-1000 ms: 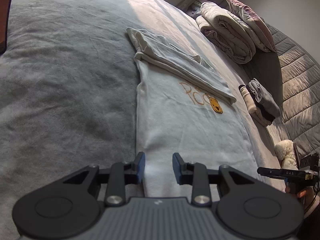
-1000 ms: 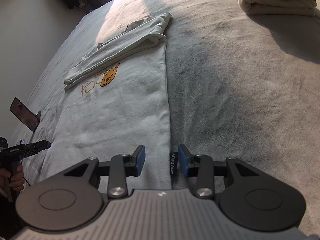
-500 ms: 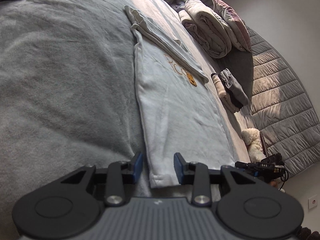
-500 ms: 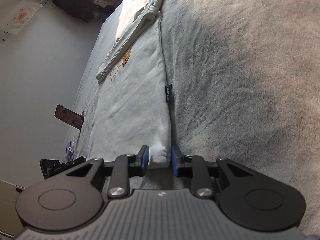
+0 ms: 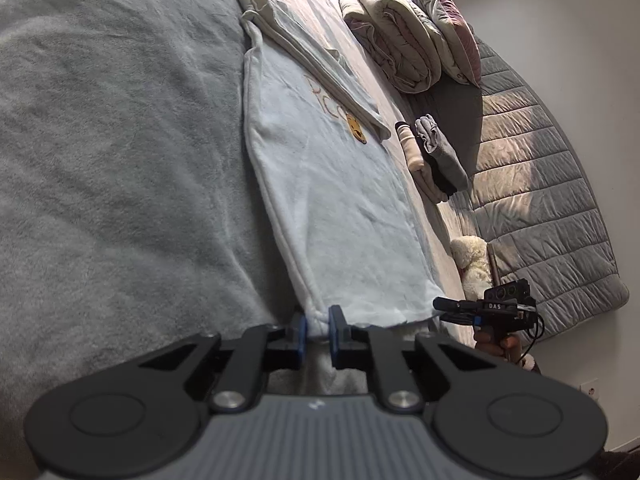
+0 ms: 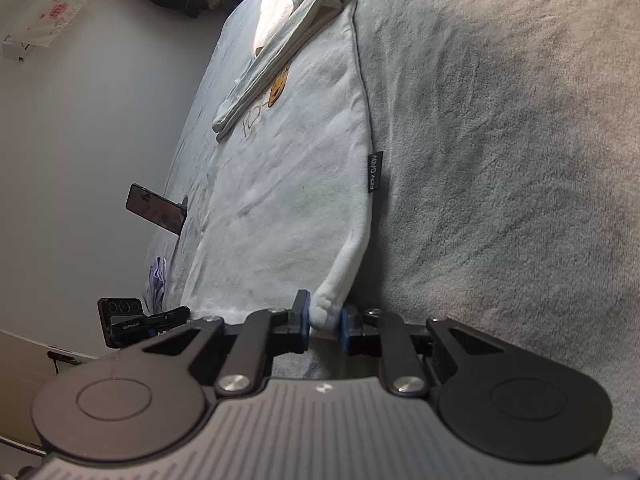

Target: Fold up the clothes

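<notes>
Grey bed [image 5: 100,168], white garment [image 5: 332,208] atop

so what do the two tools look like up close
Both match: the left tool and right tool have black linkage arms with silver pivot screws, blue pads on the fingertips, a ribbed grey body and two round black discs. The left view shows the other unit's black camera block marked DAS with a cable.

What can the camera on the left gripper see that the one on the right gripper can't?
Only the left wrist view shows the rolled duvets, a pillow, a small stack of folded clothes and a plush toy. Only the right wrist view shows the propped phone and the shirt's black side label. Both show the white shirt on the grey bed, a hem corner pinched in each view's jaws.
</notes>
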### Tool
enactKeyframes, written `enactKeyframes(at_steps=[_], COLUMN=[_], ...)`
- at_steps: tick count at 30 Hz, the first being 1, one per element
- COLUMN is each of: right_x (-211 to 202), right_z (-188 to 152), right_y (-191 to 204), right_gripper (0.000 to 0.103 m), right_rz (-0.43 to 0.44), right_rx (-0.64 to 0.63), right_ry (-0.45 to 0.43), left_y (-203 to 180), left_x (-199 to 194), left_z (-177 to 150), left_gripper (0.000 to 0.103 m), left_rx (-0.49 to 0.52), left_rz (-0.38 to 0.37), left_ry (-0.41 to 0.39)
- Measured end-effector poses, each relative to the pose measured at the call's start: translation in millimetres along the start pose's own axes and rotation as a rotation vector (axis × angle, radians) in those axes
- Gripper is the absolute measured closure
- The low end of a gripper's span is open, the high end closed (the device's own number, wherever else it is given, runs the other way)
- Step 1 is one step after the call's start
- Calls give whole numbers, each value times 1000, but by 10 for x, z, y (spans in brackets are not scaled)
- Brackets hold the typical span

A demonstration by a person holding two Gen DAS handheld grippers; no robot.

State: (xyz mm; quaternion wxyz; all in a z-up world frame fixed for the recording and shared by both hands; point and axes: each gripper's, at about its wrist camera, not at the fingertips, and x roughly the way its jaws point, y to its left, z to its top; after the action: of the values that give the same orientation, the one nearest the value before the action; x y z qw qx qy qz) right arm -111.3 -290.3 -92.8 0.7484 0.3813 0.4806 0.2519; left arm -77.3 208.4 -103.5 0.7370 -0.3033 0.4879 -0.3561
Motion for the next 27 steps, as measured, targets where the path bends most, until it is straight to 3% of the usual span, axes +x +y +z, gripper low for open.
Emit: enactKeyframes(at_steps=[5,10,21,23,27], right_x=[-21,-36,144,184,210], right_z=[74,255,658,701,739], right_y=[90,171,-148,-233,-310], right_gripper=[85,85,86,86,83], right_rz=[45,75,-19,-37,-13], right_rx=[-8,9,242,288,346], right_ry=[-38,-101,-248,-271,-272], left_y=[-54,-55,266,288,238], left_x=[-39,-47,178,222,254], left_z=[74,245,620,673,757], left_gripper=[93,94,95,95,95], left_rx=[-22,-95,-381,-402,-386], left_rz=[-69,-116,0,32,26], left_ry=[-66,-187,-393,-403,-410])
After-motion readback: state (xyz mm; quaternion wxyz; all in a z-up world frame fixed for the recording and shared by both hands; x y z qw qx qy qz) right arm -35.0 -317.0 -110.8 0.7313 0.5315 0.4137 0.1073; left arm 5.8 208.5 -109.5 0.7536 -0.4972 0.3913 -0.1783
